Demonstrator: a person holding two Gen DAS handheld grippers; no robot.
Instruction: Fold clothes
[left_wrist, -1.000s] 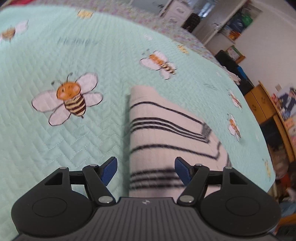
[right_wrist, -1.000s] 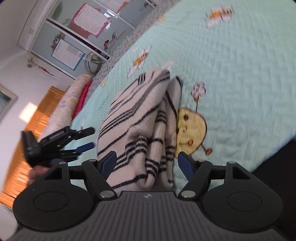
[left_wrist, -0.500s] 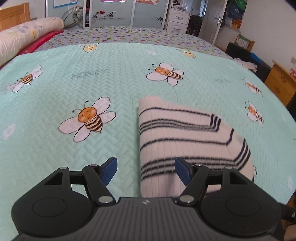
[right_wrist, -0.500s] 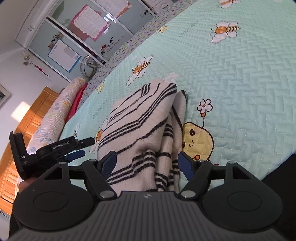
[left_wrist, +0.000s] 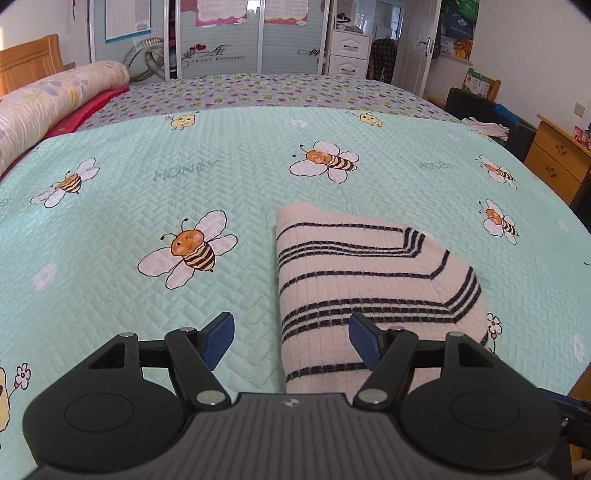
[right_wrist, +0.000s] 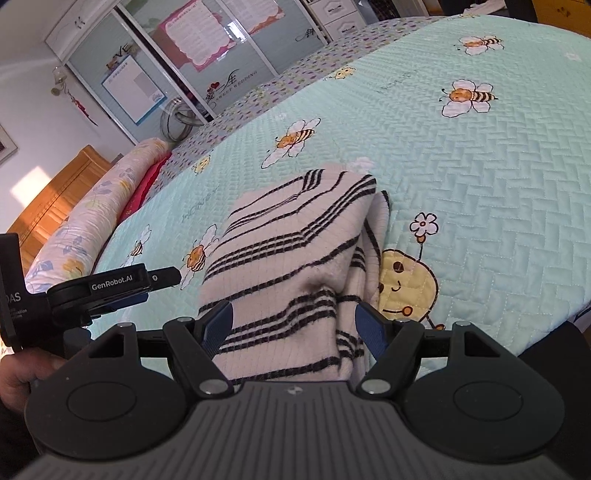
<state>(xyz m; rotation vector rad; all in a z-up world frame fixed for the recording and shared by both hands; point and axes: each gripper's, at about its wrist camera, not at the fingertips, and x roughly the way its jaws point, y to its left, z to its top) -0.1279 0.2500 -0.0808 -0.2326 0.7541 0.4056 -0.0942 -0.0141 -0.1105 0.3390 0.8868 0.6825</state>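
Note:
A cream sweater with black stripes (left_wrist: 369, 273) lies folded in a compact bundle on the mint bee-print quilt (left_wrist: 184, 206). My left gripper (left_wrist: 291, 338) is open and empty, held just above the bundle's near left edge. In the right wrist view the same sweater (right_wrist: 295, 258) shows with a folded edge on its right. My right gripper (right_wrist: 295, 326) is open and empty, close over the sweater's near end. The left gripper (right_wrist: 110, 291) also shows there, to the left of the sweater.
A rolled floral duvet (left_wrist: 48, 107) lies at the bed's far left by a wooden headboard (left_wrist: 29, 62). A wardrobe with sliding doors (left_wrist: 221, 33) stands behind the bed. A wooden cabinet (left_wrist: 554, 158) stands off the right side. The bed edge (right_wrist: 535, 332) is near right.
Both grippers have drawn back and risen from the sweater, staying open. The left wrist view has levelled and now takes in the whole bed and the room.

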